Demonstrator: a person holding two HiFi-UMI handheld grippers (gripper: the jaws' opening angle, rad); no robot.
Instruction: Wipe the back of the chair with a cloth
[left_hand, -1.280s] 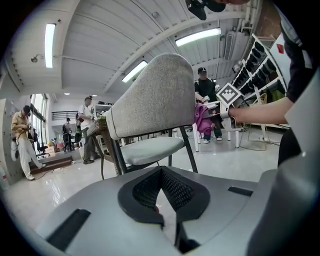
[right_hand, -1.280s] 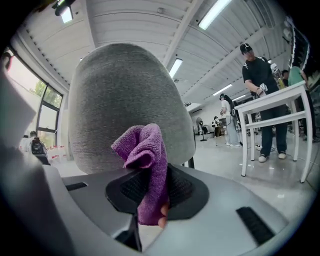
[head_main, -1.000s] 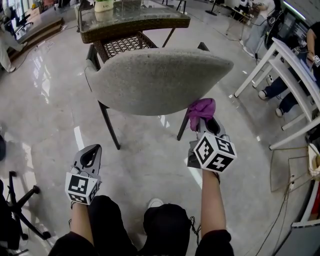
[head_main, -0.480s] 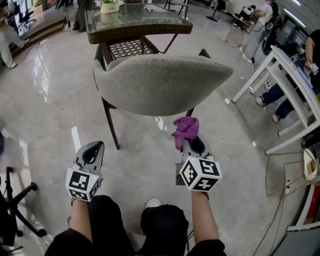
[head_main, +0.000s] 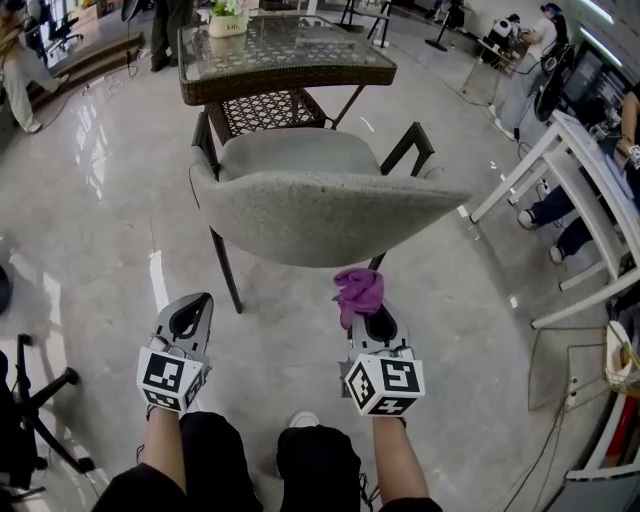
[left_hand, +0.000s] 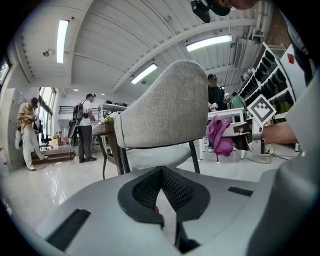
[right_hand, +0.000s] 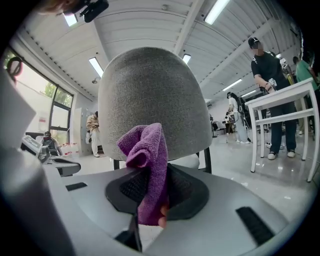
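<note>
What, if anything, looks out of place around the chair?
Nothing stands out. The chair stands upright, and the purple cloth is bunched in the right hand-held gripper, not touching the chair.

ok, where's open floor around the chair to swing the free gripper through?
Bare floor left of the chair, out to the office-chair base; also the strip between the chair and the left gripper. Crowded right: white table legs, people's feet. The wicker table stands close behind the chair.
</note>
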